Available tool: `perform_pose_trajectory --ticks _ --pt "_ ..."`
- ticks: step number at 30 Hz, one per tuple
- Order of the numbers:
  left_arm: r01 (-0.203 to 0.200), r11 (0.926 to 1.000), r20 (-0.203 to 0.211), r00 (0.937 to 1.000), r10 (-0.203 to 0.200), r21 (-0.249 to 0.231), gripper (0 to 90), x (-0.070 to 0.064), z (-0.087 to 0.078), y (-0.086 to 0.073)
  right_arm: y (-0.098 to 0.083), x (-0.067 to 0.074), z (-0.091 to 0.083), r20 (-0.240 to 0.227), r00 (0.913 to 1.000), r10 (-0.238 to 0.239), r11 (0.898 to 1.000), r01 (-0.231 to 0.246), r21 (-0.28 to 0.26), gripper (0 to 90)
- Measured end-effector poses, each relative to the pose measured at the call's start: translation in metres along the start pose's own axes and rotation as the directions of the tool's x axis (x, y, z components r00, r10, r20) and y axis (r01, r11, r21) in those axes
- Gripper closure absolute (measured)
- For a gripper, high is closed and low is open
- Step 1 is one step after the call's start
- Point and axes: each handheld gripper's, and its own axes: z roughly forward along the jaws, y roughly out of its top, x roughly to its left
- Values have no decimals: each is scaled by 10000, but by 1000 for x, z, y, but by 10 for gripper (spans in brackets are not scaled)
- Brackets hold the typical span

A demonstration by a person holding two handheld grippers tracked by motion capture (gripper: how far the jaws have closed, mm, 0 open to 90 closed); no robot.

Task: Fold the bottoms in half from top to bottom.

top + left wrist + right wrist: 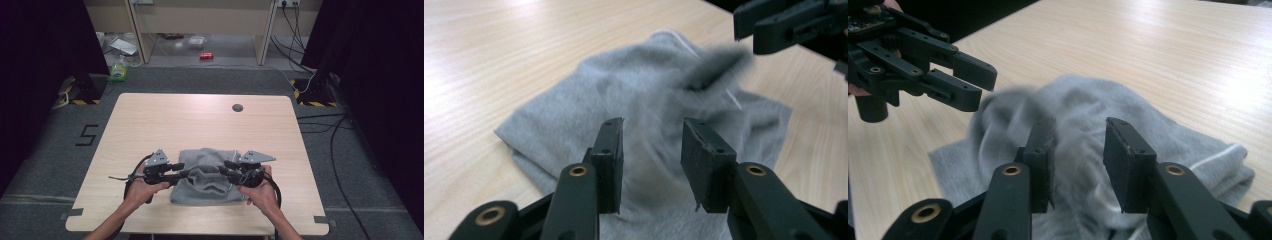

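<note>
— Both grippers sit low over the grey garment (207, 177). Our left gripper (186, 174) points inward from the left, and our right gripper (223, 171) points inward from the right, so the two tips nearly face each other across the cloth.

— How do our hands lie?

— Our left hand (145, 187) and right hand (258, 192) come in from the near edge, forearms angled inward, each wrapped round its gripper's body.

— And the jaws?

— We see both pairs parted, with a clear gap. In the left gripper view the pads (610, 160) stand apart with blurred grey fabric showing between them, not pinched. The right gripper view gives the same: pads (1128, 160) apart, cloth behind the gap, nothing clamped.

— Where is the garment itself?

— It lies crumpled on the wooden surface (200, 125), near our edge and about midway across, with one rumpled fold raised beside the left gripper's tips. A pale cord runs along one edge. We see no container on the surface.
</note>
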Motion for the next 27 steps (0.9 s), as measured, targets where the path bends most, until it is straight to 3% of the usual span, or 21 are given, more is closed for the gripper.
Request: perform_pose_trajectory --ticks 2,4,10,16,19,23,27 --pt "237 9996 5 9997 -236 -127 596 3 -2 4 2 0 1 62 10000 -1 10000 1 39 649" --pt "216 9997 -113 9997 -217 -78 590 4 0 5 3 0 4 81 10000 -18 9998 17 186 649" --pt "-126 9985 -250 9996 140 535 557 -4 18 -3 -8 7 17 -33 9997 -246 9963 247 829 649" --pt "-1104 9879 -343 9928 1148 1090 558 -24 17 -18 -21 15 22 -204 9991 -382 9896 407 1378 654" --pt "-1329 9833 -378 9896 1386 1244 559 -32 14 -29 -28 20 22 -183 9982 -577 9849 600 1624 665" --pt "-1336 9827 -396 9894 1397 1281 565 -37 13 -39 -38 26 23 -123 9963 -852 9782 860 1891 672" --pt "-1263 9830 -327 9908 1317 1331 572 -37 14 -45 -45 29 23 -158 9969 -766 9776 782 1956 676"
